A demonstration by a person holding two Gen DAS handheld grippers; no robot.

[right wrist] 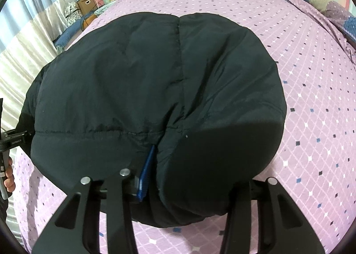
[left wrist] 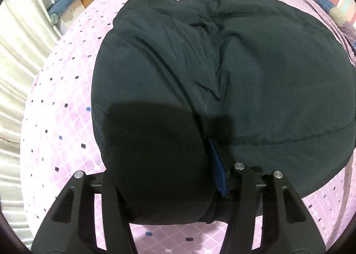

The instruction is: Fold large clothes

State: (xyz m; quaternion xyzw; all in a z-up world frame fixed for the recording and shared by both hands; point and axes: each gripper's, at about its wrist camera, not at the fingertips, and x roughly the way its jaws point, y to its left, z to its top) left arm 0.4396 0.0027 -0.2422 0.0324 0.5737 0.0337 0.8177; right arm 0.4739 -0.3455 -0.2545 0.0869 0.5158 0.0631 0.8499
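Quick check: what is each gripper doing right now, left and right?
Left gripper: shut on the near edge of the dark jacket.
Right gripper: shut on the jacket's near edge too.

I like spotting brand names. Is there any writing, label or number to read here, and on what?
Small white print on the left gripper: too blurred to read.
Blue tag on the jacket: no text visible.
Nothing else legible.

Right gripper point(right wrist: 173, 187) gripping dark jacket point(right wrist: 144, 80), purple bedspread point(right wrist: 311, 98)
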